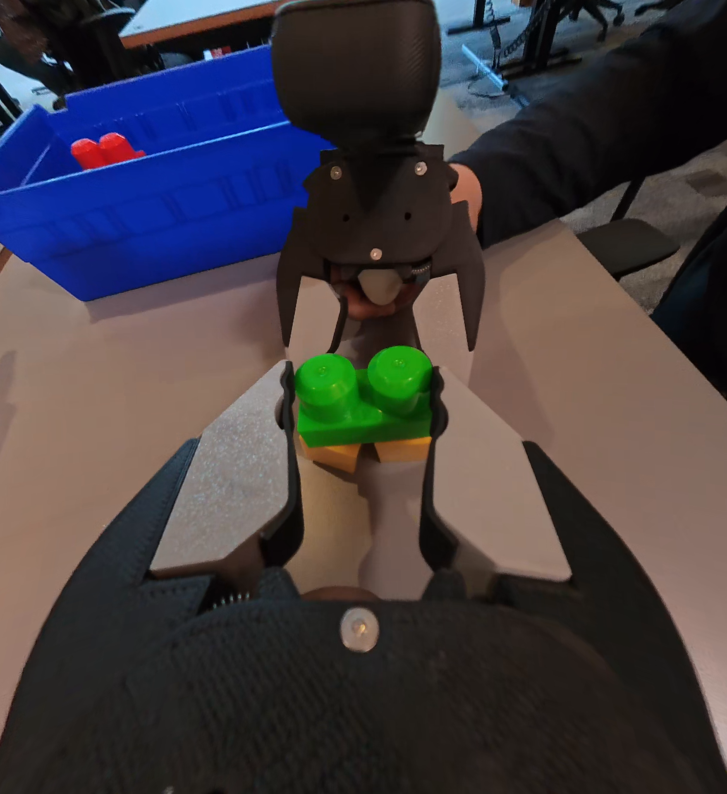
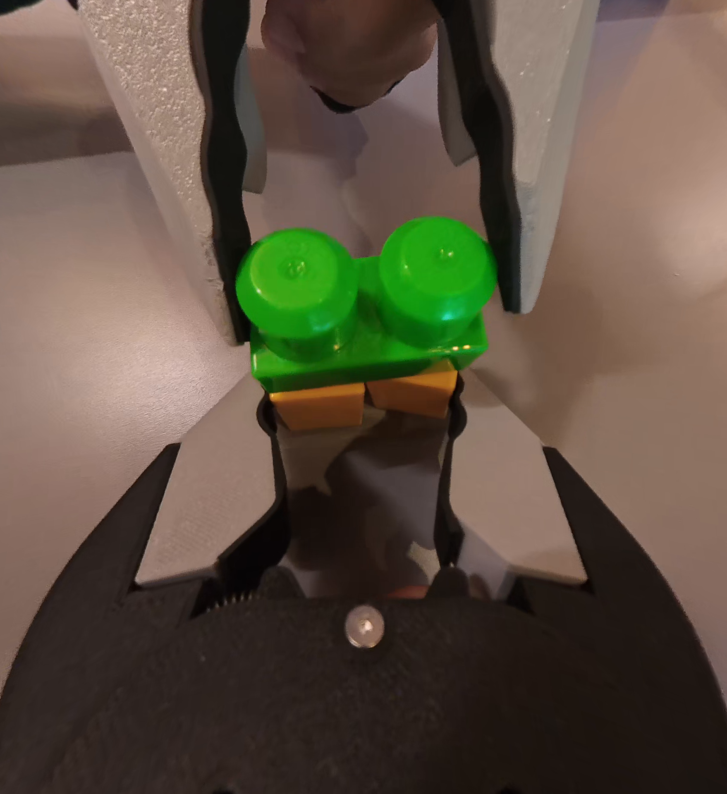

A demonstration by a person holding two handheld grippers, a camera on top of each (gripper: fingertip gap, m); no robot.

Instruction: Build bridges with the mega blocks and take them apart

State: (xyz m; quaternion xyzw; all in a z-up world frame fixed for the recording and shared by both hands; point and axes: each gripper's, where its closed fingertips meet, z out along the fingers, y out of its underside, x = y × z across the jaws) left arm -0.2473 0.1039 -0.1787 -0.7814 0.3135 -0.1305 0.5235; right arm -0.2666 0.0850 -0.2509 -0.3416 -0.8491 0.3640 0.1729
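Your left gripper (image 1: 364,401) clenched on green block (image 1: 364,404), pads pressing both its ends, frame centre. Green block sits atop two yellow blocks (image 1: 329,457), small bridge above grey table (image 1: 95,429). Your right gripper (image 2: 364,410) clamps yellow blocks from opposite side, fingertips against their outer faces, lower centre of right wrist view. Blue bin (image 1: 138,223) upper left of left wrist view, red block (image 1: 104,150) inside. Dark sleeve (image 1: 611,142) upper right.
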